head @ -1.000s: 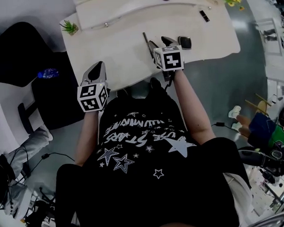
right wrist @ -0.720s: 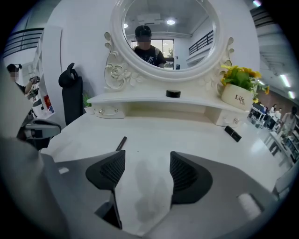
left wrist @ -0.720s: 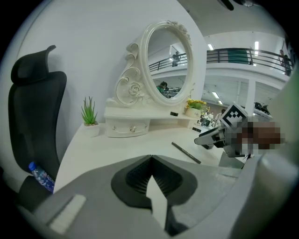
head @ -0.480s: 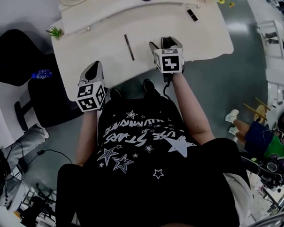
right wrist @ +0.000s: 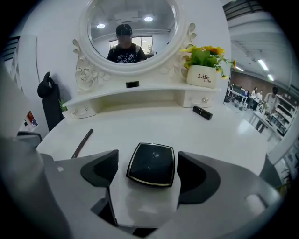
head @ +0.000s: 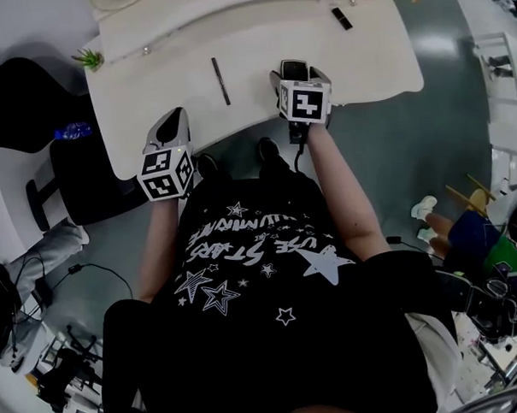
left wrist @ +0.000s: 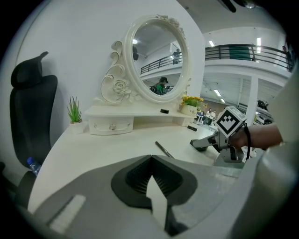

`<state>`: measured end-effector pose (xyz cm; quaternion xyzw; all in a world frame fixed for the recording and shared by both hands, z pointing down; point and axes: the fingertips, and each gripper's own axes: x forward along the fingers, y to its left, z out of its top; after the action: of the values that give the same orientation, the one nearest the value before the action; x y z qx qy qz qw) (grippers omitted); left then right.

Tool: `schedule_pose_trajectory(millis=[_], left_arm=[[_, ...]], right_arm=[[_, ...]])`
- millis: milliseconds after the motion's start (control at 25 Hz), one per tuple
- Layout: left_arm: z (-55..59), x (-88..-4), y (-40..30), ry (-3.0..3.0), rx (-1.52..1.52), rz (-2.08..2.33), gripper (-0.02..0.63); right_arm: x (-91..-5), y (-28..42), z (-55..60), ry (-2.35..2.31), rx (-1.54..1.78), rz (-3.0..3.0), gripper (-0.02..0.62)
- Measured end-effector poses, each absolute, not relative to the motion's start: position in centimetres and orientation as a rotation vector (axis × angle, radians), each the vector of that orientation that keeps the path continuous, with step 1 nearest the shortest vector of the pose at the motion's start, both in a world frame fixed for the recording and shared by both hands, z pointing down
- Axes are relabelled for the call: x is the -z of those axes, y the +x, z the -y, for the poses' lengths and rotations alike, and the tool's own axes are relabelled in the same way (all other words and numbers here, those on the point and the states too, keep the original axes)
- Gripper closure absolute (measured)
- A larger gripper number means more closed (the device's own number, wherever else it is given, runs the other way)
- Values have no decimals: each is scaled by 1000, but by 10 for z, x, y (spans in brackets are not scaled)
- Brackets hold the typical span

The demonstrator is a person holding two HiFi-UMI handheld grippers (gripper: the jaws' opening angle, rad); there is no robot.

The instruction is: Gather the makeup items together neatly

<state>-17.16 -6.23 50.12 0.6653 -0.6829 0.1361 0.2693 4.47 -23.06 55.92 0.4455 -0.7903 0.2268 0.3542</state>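
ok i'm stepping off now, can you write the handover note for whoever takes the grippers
Left gripper: shut, empty, at the near left edge of the table.
Right gripper: open, one jaw on each side of the black compact, which lies flat on the table. Gaps show on both sides, so it is not gripped.
Items: thin dark pencil mid-table, left of the compact; small black tube far right, near the flower pot. All three lie apart.
Done: nothing gathered yet.
Left: close on the compact, then bring compact, pencil and tube into one neat group.
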Motion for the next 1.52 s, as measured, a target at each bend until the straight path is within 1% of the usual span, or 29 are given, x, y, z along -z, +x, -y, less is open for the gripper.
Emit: schedule_pose_trajectory(millis=[120, 280, 440, 560, 760, 1040, 1520], left_arm=[[61, -501, -170, 1797, -373, 1840, 606], [56, -503, -172, 1795, -387, 1834, 606], [55, -504, -179, 1790, -389, 1837, 606], [55, -504, -185, 1786, -383, 1836, 606], [61, -501, -191, 1794, -374, 1840, 606], [49, -497, -202, 1788, -340, 1865, 606], [38, -490, -217, 1766, -321, 1905, 606]], right_arm=[[-567, 45, 233, 1161, -586, 2011, 176], [-573, 47, 236, 1177, -600, 1979, 196], [-575, 47, 238, 1180, -615, 1971, 198], [-574, 45, 239, 1170, -618, 1964, 225], [-570, 45, 243, 1147, -607, 1949, 229], [-553, 11, 231, 1078, -552, 2028, 230], [-551, -43, 221, 962, -514, 2097, 229]])
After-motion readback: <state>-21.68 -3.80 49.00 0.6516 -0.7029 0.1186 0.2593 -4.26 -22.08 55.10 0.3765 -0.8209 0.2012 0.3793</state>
